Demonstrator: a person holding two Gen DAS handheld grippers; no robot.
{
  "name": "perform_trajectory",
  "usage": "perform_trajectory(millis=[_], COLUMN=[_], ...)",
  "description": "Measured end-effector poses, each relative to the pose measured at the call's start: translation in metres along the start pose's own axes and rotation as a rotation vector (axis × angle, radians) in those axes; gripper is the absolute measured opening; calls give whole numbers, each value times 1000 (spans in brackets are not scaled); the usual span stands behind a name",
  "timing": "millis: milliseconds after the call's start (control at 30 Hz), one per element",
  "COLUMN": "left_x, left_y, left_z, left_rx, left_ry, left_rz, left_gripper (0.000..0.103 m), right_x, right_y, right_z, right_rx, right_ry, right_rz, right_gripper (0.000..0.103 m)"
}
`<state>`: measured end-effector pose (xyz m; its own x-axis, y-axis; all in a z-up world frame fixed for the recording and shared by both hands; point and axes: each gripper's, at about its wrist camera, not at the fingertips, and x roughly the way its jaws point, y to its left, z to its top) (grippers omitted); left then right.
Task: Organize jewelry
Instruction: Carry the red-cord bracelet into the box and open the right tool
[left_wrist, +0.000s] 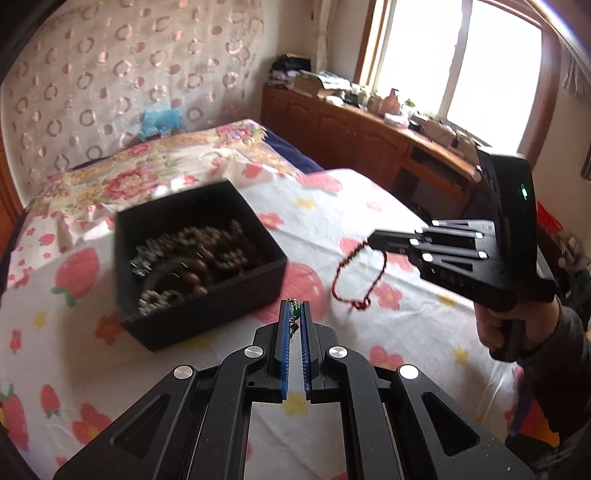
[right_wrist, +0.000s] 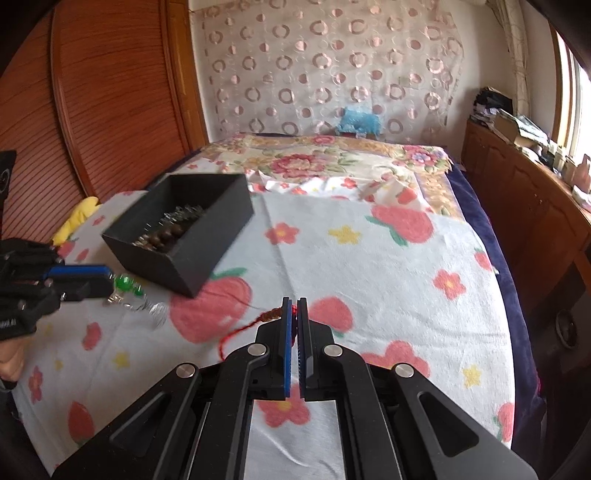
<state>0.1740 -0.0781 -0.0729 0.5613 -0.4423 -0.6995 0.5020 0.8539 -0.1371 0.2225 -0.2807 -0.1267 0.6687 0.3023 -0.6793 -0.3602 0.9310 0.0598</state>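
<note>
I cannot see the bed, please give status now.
Left gripper shut on green-bead piece. Right gripper shut on red cord bracelet. Black box open, unobstructed.

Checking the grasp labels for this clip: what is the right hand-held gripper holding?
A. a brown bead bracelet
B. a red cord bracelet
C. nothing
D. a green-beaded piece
B: the right hand-held gripper is shut on the red cord bracelet, which dangles from its tips above the bedsheet; the green-beaded piece is in the left hand-held gripper.
</note>
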Motion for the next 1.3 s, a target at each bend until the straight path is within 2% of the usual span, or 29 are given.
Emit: perform_trajectory(millis=[300, 533, 767, 833, 900, 1033, 1133, 1300], left_x=[-35, -49, -29, -27, -28, -30, -32, -34], left_y=[26, 51, 73, 77, 81, 85, 87, 83], left_z=[31, 52, 60, 58, 55, 43, 28, 2], left_rx=[-34, -73, -92, -101, -108, -126, -135, -130], left_ry=[-109, -175, -137, -135, -136, -123, -105, -75], left_rz=[57, 92, 131, 135, 144, 152, 163, 174], left_gripper=[5, 5, 5, 8, 12, 17, 20, 21], right_x=[-27, -27, 2, 14, 20, 22, 16, -3], right_y=[28, 49, 66, 67, 65, 63, 61, 60], right_z=[48, 90, 114, 118, 118, 113, 101, 62], right_rx=[-72, -120, -134, -130, -131, -124, -126, -131], right_ry=[-108, -177, -186, -178, -171, -161, -150, -94], right_rz=[59, 92, 127, 128, 130, 135, 139, 158], right_gripper=[3, 3, 4, 4, 4, 19, 20, 20])
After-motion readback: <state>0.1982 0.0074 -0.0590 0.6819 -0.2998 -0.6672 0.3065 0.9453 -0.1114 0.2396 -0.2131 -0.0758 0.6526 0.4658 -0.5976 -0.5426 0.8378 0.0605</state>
